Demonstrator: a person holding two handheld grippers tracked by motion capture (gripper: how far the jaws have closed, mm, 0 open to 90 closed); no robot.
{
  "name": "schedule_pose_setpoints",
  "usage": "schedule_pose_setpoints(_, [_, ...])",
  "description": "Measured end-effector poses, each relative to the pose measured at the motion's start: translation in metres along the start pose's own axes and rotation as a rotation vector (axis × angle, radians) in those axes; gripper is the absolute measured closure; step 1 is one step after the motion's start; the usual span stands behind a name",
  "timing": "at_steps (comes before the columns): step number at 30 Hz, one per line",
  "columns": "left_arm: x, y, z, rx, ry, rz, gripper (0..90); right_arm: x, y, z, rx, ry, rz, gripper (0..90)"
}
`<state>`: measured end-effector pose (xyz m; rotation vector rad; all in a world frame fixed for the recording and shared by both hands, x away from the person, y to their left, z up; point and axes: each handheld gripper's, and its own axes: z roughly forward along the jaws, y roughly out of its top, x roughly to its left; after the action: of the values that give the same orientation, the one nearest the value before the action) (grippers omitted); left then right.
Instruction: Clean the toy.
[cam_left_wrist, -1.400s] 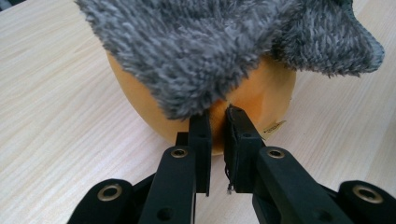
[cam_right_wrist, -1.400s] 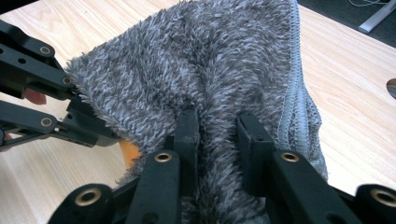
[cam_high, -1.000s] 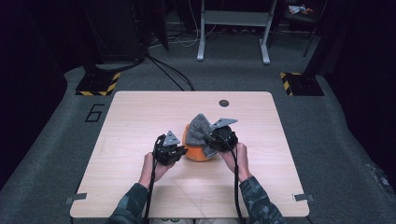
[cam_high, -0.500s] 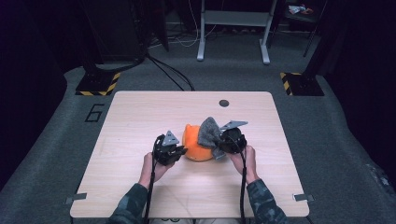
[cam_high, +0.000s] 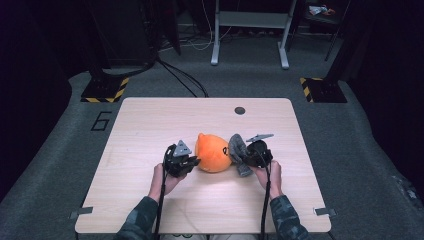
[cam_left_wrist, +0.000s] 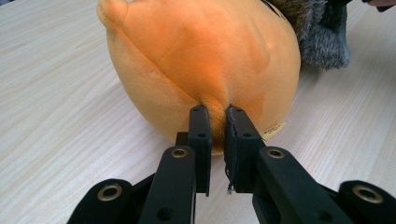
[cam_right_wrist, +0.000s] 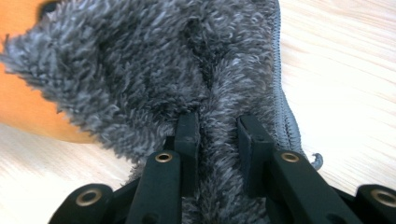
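Pinching a fold of the orange plush toy (cam_left_wrist: 201, 70) in my left gripper (cam_left_wrist: 217, 122) on the counter (cam_high: 150, 130), right gripper (cam_right_wrist: 217, 126) clamped on its grey fuzzy cover (cam_right_wrist: 154, 70) just beside, I risk the fleece slipping from the jaws.

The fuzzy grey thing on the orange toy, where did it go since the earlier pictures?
The right gripper, shut on the grey fuzzy cover, pulled it off the top of the orange plush toy, down and to the right. It now hangs beside the toy, near the table. The toy's orange top is bare. The left gripper stayed put, pinching the toy's fabric as before.
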<state>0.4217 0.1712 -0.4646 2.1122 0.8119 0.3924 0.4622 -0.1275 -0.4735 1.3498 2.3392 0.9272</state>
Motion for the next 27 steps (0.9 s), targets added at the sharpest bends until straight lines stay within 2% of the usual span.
schedule_pose_setpoints(2, [0.000, 0.000, 0.000, 0.000, 0.006, 0.010, 82.0, 0.000, 0.003, -0.007, -0.022, -0.004, 0.012, 72.3])
schedule_pose_setpoints(5, [-0.001, 0.001, 0.000, -0.001, 0.007, 0.013, 82.0, 0.003, 0.014, -0.023, -0.076, -0.013, -0.012, 72.2])
schedule_pose_setpoints(8, [-0.002, 0.003, 0.000, -0.002, 0.002, 0.016, 81.9, 0.016, 0.030, -0.036, -0.111, -0.008, -0.055, 72.2])
schedule_pose_setpoints(10, [-0.002, 0.005, 0.000, -0.003, 0.010, 0.020, 82.0, 0.030, 0.040, -0.040, -0.119, -0.003, -0.087, 72.2])
schedule_pose_setpoints(11, [-0.003, 0.005, 0.000, -0.006, 0.007, 0.018, 82.0, 0.035, 0.045, -0.041, -0.126, 0.004, -0.122, 72.2])
schedule_pose_setpoints(15, [-0.004, 0.008, 0.000, -0.005, 0.009, 0.036, 82.0, 0.059, 0.058, -0.036, -0.125, 0.022, -0.201, 72.1])
schedule_pose_setpoints(20, [-0.006, 0.009, -0.001, 0.005, 0.003, 0.044, 82.0, 0.082, 0.066, -0.027, -0.126, 0.053, -0.258, 72.1])
schedule_pose_setpoints(22, [-0.006, 0.009, -0.001, 0.006, 0.002, 0.045, 82.0, 0.088, 0.066, -0.022, -0.112, 0.056, -0.271, 72.1])
schedule_pose_setpoints(23, [-0.005, 0.009, 0.000, 0.007, 0.006, 0.047, 82.0, 0.089, 0.067, -0.020, -0.114, 0.056, -0.293, 72.1])
schedule_pose_setpoints(25, [-0.005, 0.008, 0.000, 0.003, 0.007, 0.043, 82.0, 0.090, 0.066, -0.017, -0.107, 0.051, -0.295, 72.2])
schedule_pose_setpoints(26, [-0.005, 0.008, 0.000, 0.006, 0.004, 0.037, 82.0, 0.090, 0.066, -0.016, -0.099, 0.054, -0.281, 72.2])
schedule_pose_setpoints(27, [-0.004, 0.008, -0.001, 0.008, -0.003, 0.036, 82.0, 0.088, 0.066, -0.016, -0.103, 0.056, -0.290, 72.2])
